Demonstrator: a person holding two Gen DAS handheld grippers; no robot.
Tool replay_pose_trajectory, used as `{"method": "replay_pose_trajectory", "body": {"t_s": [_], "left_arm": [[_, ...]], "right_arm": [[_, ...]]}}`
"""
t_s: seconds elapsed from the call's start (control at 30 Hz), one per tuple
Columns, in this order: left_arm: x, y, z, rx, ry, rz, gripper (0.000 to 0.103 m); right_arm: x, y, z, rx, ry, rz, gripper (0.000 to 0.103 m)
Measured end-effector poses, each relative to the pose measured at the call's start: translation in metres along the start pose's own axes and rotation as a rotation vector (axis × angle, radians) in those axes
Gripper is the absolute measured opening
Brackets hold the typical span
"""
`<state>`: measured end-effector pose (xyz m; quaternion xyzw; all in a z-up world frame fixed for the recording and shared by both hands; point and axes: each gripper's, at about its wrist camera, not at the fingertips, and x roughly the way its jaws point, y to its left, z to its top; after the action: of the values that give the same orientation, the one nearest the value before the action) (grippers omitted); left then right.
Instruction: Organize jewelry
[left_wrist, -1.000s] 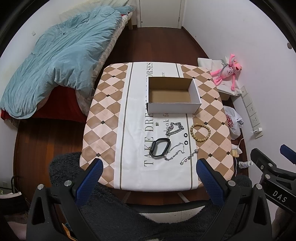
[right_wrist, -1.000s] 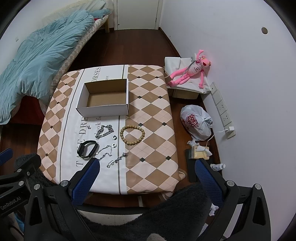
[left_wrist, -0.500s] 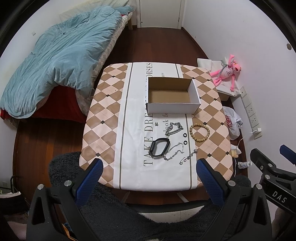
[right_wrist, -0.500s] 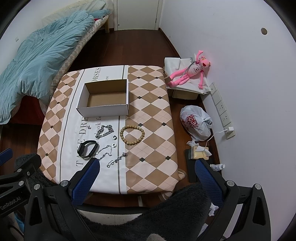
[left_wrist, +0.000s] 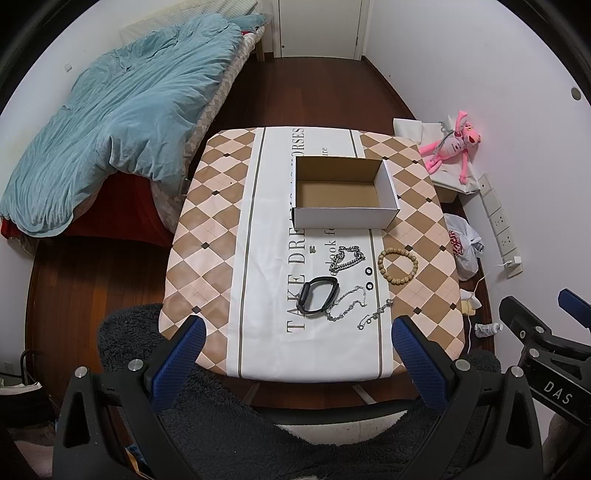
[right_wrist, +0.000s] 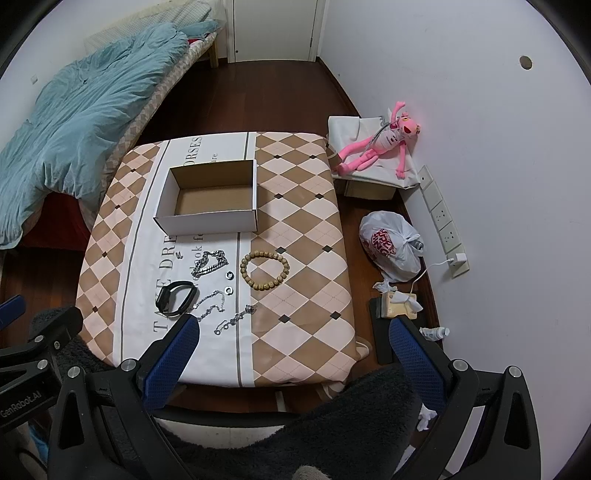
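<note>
An open white cardboard box (left_wrist: 345, 192) (right_wrist: 210, 199) stands empty on the table (left_wrist: 207, 236) (right_wrist: 306, 229). In front of it lie a wooden bead bracelet (left_wrist: 398, 266) (right_wrist: 264, 270), a chunky silver chain (left_wrist: 346, 256) (right_wrist: 209, 263), a black band (left_wrist: 317, 295) (right_wrist: 175, 297), two thin silver chains (left_wrist: 349, 304) (right_wrist: 214, 301), and two small dark rings (left_wrist: 369, 278) (right_wrist: 229, 282). My left gripper (left_wrist: 295, 354) and right gripper (right_wrist: 291, 354) are both open and empty, held high above the table's near edge.
A bed with a blue duvet (left_wrist: 110, 125) stands left of the table. A pink plush toy (right_wrist: 380, 147) on a white box, a plastic bag (right_wrist: 391, 245) and wall sockets are on the right. A dark fuzzy chair (left_wrist: 295, 424) is below the grippers.
Both grippers have drifted very slightly; the view is almost the same. Nothing on the table has moved.
</note>
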<state>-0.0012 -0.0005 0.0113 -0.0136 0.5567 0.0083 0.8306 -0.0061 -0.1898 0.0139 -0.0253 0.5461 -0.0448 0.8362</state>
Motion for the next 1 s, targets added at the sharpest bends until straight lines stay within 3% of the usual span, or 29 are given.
{"method": "replay_pose_trajectory", "body": {"t_s": [1.0], "left_arm": [[-0.0004, -0.0002, -0.0010, 0.000, -0.004, -0.002, 0.103]], "right_arm": [[-0.0023, -0.0006, 0.0004, 0.000, -0.006, 0.000, 0.103]]}}
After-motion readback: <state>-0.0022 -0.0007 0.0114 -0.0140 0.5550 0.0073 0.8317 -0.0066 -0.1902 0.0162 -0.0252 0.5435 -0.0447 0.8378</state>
